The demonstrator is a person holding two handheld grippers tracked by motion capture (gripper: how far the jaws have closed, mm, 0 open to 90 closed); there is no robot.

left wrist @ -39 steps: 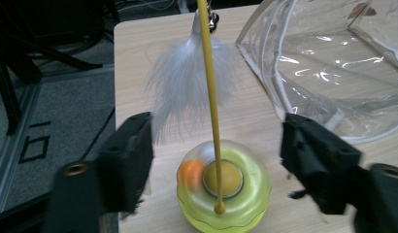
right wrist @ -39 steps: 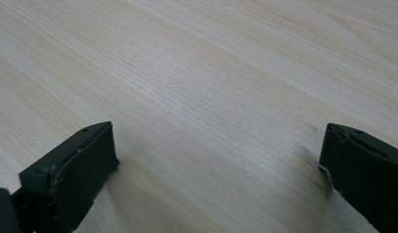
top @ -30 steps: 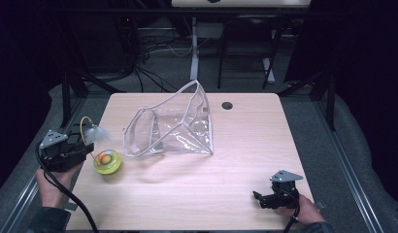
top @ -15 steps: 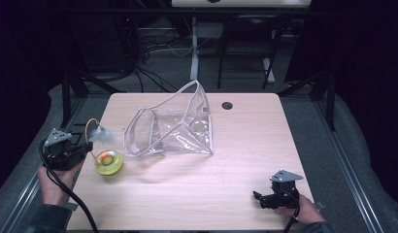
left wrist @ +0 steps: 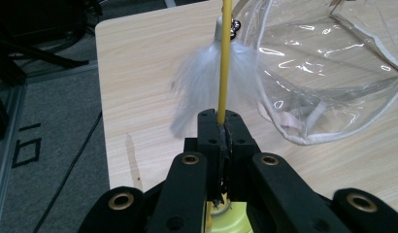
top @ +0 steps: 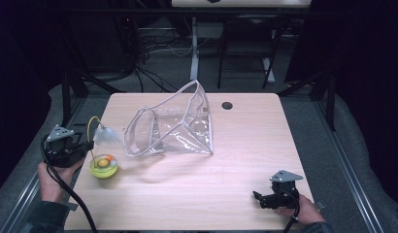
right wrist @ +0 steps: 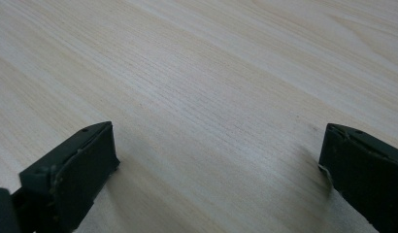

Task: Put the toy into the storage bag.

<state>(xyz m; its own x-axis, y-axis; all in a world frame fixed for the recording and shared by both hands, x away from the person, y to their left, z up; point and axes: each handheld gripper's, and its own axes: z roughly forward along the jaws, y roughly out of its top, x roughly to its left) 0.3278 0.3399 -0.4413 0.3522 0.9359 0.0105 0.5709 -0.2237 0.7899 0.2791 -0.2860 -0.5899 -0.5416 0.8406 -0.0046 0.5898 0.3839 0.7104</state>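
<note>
The left gripper [left wrist: 221, 127] has its jaws clamped on a thin yellow rod [left wrist: 224, 63], which rises straight up from between the pads in the left gripper view. The jaws have just been closing, and the rod now sits pinched between them. Right under the jaws, at the bottom of that view, lies the lime-green base [left wrist: 225, 219] of the toy; in the high view this base [top: 104, 166] is a round dish on the table [top: 245, 145] just beside the gripper [top: 85, 144], with an orange-and-yellow ball in it. Past the jaws, a tuft of white feathers [left wrist: 207, 82] hangs around the rod, and in the high view the feathers [top: 107, 135] float just ahead of the gripper, off the tabletop. Beyond the feathers stands a clear plastic bag [left wrist: 328, 68] with a white-edged rim, its round mouth turned toward the gripper; the feathers are near that rim, though it cannot be told whether they touch. In the high view the bag [top: 173, 128] lies on its side at mid-table.

Well apart, at the table's near right corner, the right gripper [top: 259, 199] rests low in a hand [top: 304, 209]. Its jaws stand wide apart over bare wood [right wrist: 211, 97], with nothing between them.
</note>
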